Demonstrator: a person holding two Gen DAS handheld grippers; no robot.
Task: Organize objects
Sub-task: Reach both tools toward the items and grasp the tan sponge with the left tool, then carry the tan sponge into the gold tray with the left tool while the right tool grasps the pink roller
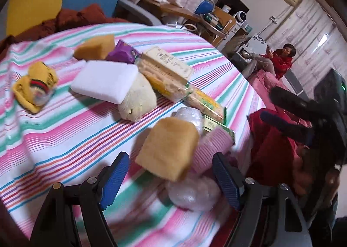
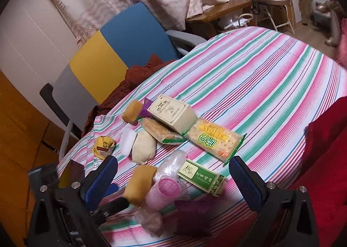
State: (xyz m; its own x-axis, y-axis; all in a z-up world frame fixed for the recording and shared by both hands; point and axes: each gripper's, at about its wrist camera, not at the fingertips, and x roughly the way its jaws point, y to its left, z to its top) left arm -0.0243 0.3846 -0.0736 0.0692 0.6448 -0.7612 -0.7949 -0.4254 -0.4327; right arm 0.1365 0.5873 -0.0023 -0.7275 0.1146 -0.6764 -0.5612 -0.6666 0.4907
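Sponges, boxes and packets lie in a loose heap on the striped tabletop (image 2: 271, 78), and I hold both grippers over its near edge. My left gripper (image 1: 171, 179) has its blue pads spread wide, holding nothing; the near sponge (image 1: 169, 149) sits just ahead of the gap, tilted up on one edge, and I cannot tell whether it touches either pad. A pink curler (image 1: 211, 149) lies against its right side, ribbed length running away to the right, with a clear bag (image 1: 193, 195) below them, between my fingers.

My right gripper (image 2: 173, 179) is also spread wide and empty. In its view the same sponge (image 2: 138, 184) stands beside the curler (image 2: 163, 190), whose open end faces the camera. A green box (image 2: 201, 178) lies just right of them, long axis slanting down to the right. Beyond it the cracker packet (image 2: 214, 138) runs along the same slant, and a cream box (image 2: 173, 113) rests on a second packet (image 2: 161, 131), all pointing from upper left to lower right.

Further left sit a cream sock roll (image 2: 144, 148), a white foam block (image 2: 126, 142) leaning on it, a second sponge (image 2: 133, 111), a purple wrapper (image 2: 145, 113) and a yellow bundle (image 2: 103, 146) set apart near the tabletop's edge. A dark purple pouch (image 2: 193, 216) lies nearest me.
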